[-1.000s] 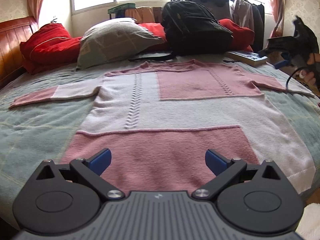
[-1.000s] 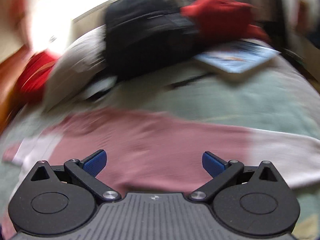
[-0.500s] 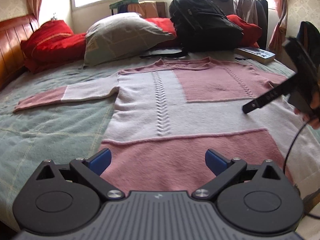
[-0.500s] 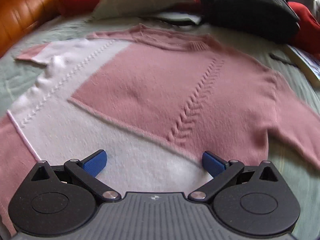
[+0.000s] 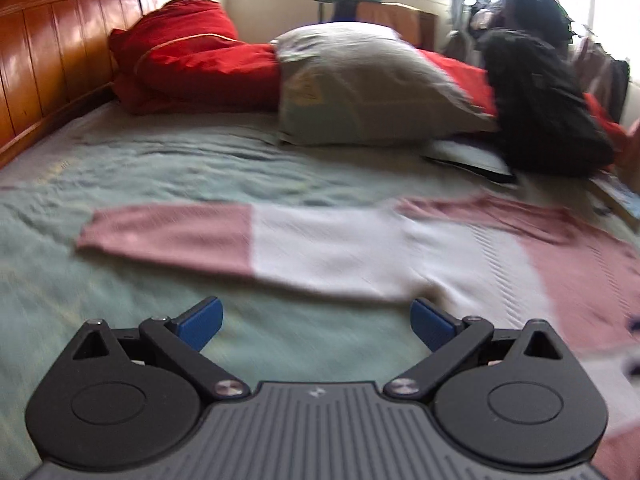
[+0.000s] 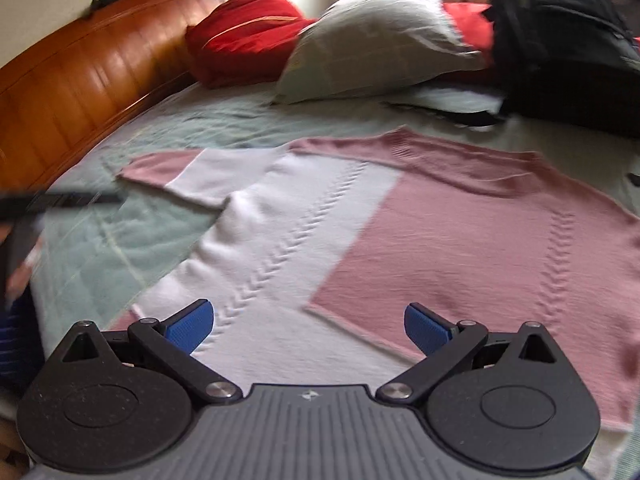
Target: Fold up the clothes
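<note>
While the left gripper (image 5: 316,318), jaws spread and empty, is swinging from the hem toward the sleeve (image 5: 224,240) at 11 o'clock, the right gripper (image 6: 308,322), equally spread, is hovering over the sweater (image 6: 460,240) lying flat on the bed (image 6: 120,248), indicating a sleeve fold is starting

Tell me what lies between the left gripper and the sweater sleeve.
Only bare green bedspread, seen in the left wrist view: the open left gripper faces the sleeve with nothing else between.

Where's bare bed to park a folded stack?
Free: green blanket between the sweater sleeve and the red cushion, beside the headboard. Crowded: pillow, backpack behind the collar.
</note>
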Motion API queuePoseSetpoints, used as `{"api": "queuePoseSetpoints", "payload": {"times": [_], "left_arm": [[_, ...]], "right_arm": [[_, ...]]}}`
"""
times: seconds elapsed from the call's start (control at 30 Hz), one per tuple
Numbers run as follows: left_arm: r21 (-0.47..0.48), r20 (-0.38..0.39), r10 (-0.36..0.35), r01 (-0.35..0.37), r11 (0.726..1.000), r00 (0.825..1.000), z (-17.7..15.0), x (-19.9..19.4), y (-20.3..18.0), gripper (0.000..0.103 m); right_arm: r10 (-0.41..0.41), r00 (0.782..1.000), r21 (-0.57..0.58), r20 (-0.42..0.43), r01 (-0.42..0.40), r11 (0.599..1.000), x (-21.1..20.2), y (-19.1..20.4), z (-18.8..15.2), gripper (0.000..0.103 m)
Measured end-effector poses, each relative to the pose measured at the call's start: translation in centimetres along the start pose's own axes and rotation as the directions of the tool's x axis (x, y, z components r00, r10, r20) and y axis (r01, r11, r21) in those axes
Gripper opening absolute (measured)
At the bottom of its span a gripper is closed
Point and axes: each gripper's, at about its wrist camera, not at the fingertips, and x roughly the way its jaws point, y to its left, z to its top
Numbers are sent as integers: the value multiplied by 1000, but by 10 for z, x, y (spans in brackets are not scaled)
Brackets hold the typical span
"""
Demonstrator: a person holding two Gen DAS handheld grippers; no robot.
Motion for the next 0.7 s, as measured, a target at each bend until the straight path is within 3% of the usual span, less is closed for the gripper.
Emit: {"api": "queuePoseSetpoints", "payload": {"times": [0.13,0.27,0.37,0.43,0.53,0.7], "left_arm": [[74,31,85,-88,993,996,19,58,14,100],[102,59,55,-61,993,997,18,101,23,100],[119,35,38,-42,992,999,9,120,30,100],[97,-6,17,-17,995,1000,-2,125,38,100],[51,9,-43,43,998,999,-13,115,55,100],[62,6,-31,30,998,1000,-1,96,60,100]], "right_arm": [[25,999,4,-32,-25,1000,17,6,0,103],[-1,999,8,-53,1,1000,28,4,0,103],[-12,998,18,-62,13,1000,33,0,1,103],[3,998,34,-68,-1,999,36,-4,1,103],[9,997,46,-83,-5,999,41,-7,0,103],[8,997,60,-79,-3,998,44,-13,-1,103]]}}
